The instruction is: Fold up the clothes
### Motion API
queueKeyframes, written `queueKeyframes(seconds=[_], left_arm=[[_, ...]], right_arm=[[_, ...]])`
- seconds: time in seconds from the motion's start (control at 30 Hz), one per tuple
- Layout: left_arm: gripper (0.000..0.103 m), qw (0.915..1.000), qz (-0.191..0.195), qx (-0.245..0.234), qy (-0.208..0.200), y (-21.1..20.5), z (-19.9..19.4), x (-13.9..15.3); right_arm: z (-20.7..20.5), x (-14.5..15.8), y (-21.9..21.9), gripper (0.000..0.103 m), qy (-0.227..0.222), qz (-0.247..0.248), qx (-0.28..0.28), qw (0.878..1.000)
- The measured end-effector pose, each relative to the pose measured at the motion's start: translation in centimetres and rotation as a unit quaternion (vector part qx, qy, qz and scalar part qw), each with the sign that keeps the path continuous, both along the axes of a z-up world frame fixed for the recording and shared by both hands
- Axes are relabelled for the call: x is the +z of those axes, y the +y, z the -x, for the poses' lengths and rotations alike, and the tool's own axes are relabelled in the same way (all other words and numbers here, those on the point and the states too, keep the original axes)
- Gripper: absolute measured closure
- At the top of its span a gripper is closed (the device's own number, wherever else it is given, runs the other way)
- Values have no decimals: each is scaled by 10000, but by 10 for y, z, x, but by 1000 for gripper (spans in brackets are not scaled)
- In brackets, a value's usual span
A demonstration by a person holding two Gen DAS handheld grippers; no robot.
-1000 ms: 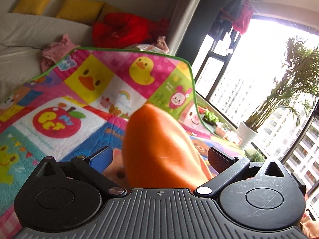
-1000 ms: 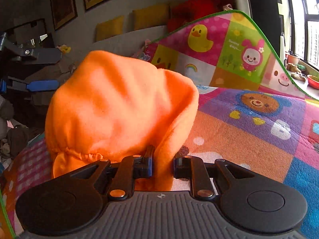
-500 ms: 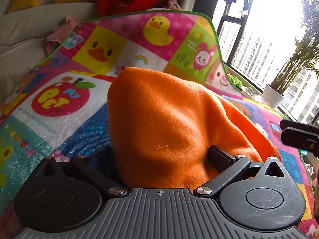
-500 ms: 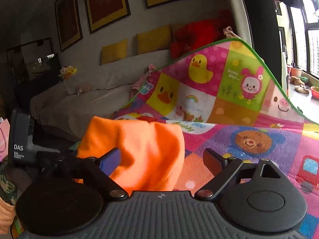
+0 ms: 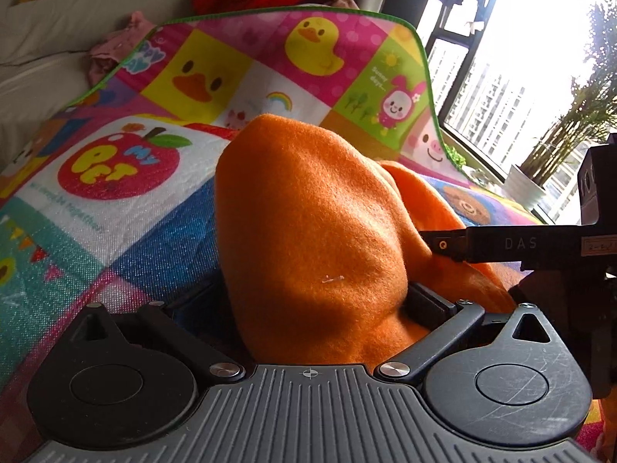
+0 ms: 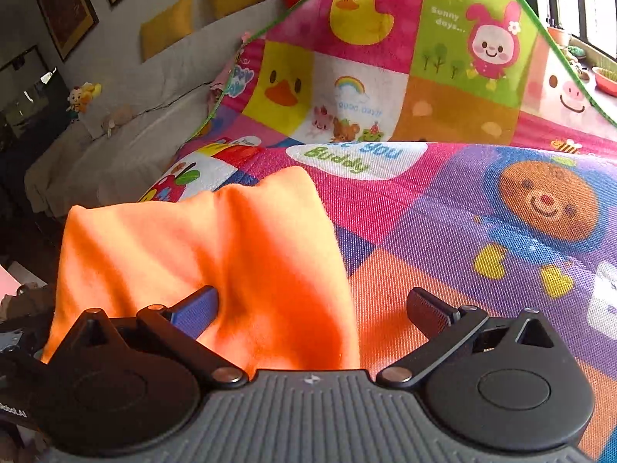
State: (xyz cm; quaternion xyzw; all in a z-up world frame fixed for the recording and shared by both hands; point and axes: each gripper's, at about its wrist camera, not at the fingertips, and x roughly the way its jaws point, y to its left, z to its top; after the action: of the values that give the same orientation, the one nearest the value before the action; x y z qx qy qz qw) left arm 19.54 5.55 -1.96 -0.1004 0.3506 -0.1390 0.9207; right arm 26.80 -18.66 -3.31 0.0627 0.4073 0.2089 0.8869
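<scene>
The orange fleece garment [image 5: 316, 231] bunches up over the cartoon play mat [image 5: 115, 208], lifted so a fold can form. The left hand-held gripper [image 5: 308, 305] pinches its fabric to hold the edge; the right hand-held gripper [image 6: 312, 308] gapes, jaws spread, cloth loose between them.

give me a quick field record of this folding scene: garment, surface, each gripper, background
garment: orange fleece garment, bunched up on the mat
surface: colourful cartoon-print play mat, far edge curled upward
left gripper: jaws wide apart, fleece bulging between them; grip cannot be confirmed
right gripper: jaws open, cloth lying against the left jaw only
background: yellow cushions on a white sofa, potted plant by the window
</scene>
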Motion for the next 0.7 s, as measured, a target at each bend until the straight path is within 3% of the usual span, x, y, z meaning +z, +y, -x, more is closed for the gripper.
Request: queueKeyframes(seconds=[0.2,0.33,0.4,0.53,0.7], left_arm=[[0,9999,122,-13,36,2,-1,-4],[0,9999,133,26,49,3,1,-4],[0,9999,145,42,41,4,2,-4],[0,9996,266,43,60,6,1,-6],[0,9993,367,86,73,7,5,-2]], right_arm=[[20,-1,-5,0,124,-57,-186,9997],[28,4,-24,0,285,-448,13,9986],[42,10,-35,0,121,-559,-1,9984],[78,17,-33,0,-403,-48,257,9988],[96,4,-12,0,-828,818,304,9927]])
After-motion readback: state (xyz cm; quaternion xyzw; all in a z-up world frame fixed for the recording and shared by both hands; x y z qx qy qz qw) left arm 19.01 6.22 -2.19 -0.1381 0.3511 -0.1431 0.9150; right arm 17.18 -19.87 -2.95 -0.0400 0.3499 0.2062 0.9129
